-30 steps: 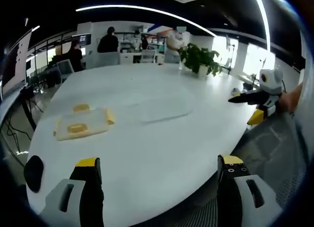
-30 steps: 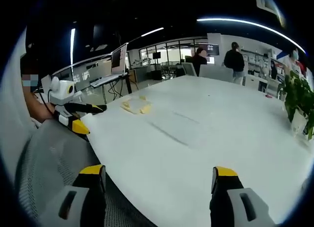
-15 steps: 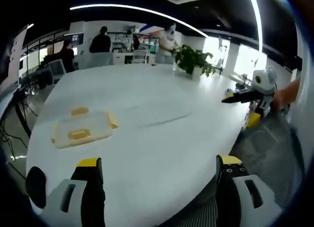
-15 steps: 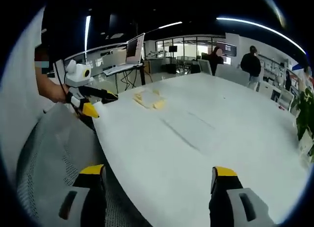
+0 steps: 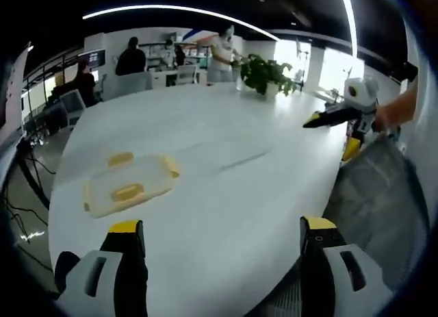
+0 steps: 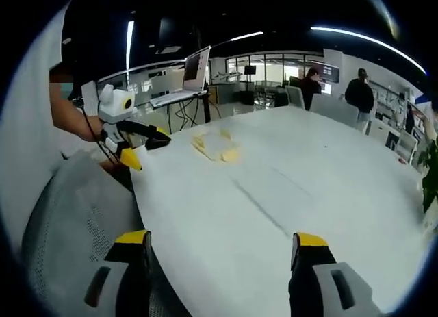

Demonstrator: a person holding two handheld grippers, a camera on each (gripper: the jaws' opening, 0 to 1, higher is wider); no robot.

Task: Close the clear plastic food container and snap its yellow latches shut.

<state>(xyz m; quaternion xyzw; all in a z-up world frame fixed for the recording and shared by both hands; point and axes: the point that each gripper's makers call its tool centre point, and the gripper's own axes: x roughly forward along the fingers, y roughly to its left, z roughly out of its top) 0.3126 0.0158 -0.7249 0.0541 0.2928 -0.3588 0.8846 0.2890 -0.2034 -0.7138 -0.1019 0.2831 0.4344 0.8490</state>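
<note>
We see the wide white counter carrying the clear plastic food container, yellow latches showing, near its left edge. A potted plant stands at the counter's far end. Our left tongs and right tongs both gape wide over the counter's near edge, holding nothing.

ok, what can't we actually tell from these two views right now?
- Container, left gripper view: too blurred to tell lid seated or latches snapped.
- Container, right gripper view: small and distant; latch state unreadable.
- Plant, right gripper view: cut off by the edge.
- Left gripper and right gripper: both open, holding nothing.
</note>
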